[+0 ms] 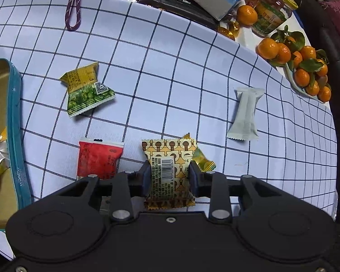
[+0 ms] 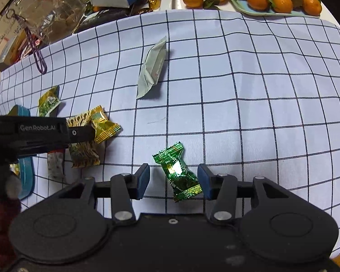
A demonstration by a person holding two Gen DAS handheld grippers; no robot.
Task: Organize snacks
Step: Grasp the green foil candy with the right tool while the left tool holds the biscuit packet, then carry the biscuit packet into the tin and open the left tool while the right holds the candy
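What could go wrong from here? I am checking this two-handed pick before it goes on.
1. The left gripper is shut on the brown-and-gold patterned snack packet, and a small shiny yellow-gold foil candy sits right against the packet and finger; lifting may drag or flick it.
2. The right gripper is open around the shiny green foil candy, which lies nearer one finger; closing may nudge it sideways or pinch only the twisted end.

A brown-patterned snack packet (image 1: 168,170) is being clamped between the left gripper's (image 1: 169,172) fingers above the checked tablecloth (image 1: 170,68).
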